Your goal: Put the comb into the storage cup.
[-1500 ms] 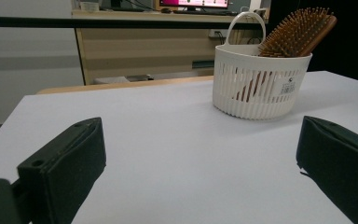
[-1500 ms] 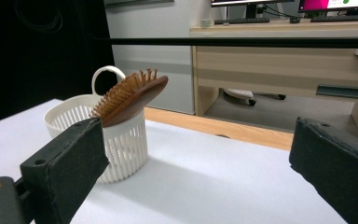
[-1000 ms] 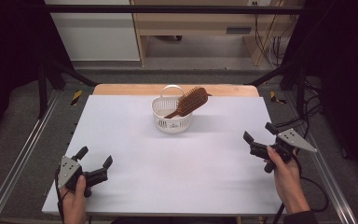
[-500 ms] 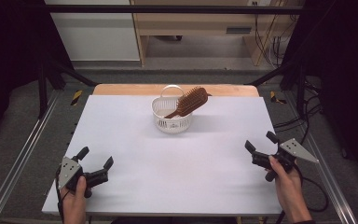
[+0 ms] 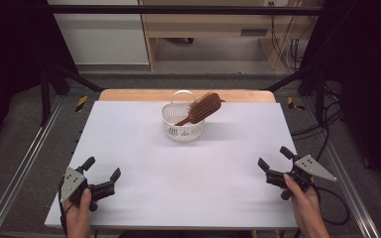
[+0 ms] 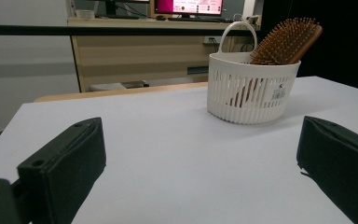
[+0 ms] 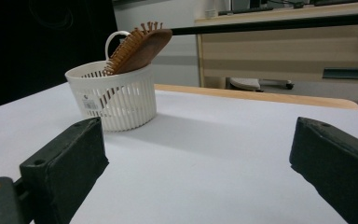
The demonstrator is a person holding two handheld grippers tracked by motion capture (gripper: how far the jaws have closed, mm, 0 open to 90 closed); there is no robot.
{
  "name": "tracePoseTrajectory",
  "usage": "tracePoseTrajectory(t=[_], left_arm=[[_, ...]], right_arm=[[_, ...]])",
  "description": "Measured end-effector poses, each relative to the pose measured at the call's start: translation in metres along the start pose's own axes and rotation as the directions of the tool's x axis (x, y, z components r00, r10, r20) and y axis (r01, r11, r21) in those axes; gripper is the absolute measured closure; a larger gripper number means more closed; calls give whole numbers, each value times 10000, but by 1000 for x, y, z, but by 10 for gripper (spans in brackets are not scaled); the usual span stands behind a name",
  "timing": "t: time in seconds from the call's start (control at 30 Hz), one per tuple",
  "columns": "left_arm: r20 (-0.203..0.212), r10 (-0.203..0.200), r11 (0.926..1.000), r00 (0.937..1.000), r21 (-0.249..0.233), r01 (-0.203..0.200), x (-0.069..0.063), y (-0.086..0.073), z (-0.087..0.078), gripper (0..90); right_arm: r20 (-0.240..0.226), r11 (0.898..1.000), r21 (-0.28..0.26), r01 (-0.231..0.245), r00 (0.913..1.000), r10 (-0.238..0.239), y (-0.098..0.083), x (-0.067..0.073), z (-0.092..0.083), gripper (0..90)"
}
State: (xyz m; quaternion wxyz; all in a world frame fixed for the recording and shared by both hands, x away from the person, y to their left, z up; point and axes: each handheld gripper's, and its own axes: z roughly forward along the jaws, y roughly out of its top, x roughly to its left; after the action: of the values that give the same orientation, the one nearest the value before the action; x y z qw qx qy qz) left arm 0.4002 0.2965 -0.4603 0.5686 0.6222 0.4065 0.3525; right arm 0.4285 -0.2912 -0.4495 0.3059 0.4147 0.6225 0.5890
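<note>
My left gripper [image 5: 101, 174] low at near-left table [image 5: 129, 129] corner, jaws spread, nothing between. Mid-table, far side: white slotted basket [image 5: 182, 124], handle up, holding wooden hairbrush [image 5: 201, 109] handle-down, bristle head leaning out over right rim. My right gripper [image 5: 274, 162] near right edge, jaws wide apart, empty.

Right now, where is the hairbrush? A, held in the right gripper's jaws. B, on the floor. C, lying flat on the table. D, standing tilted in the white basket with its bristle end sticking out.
D: the hairbrush leans in the white basket, bristle end above the rim.
</note>
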Motion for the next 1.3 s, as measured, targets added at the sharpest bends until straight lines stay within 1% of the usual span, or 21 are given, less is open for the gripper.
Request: tracePoseTrajectory(t=[0.43,0.6,0.87,1.1,1.3], left_arm=[[212,15,10000,9998,21,-16,-1,1,0,12],[328,-10,10000,9995,61,9,-2,2,-1,12],[449,-34,10000,9990,88,30,-3,2,-1,12],[550,21,9999,9985,99,-26,-4,2,-1,13],[585,-30,10000,9983,26,28,-5,3,-1,13]], right_arm=[[-343,9999,132,96,9994,-91,-8,8,4,36],[-535,9992,266,300,9982,-286,-13,14,8,36],[-810,9992,292,283,9964,-258,-17,21,14,36],[-997,9990,210,385,9944,-362,-19,25,18,38],[-1152,9986,218,488,9923,-460,-22,30,22,39]])
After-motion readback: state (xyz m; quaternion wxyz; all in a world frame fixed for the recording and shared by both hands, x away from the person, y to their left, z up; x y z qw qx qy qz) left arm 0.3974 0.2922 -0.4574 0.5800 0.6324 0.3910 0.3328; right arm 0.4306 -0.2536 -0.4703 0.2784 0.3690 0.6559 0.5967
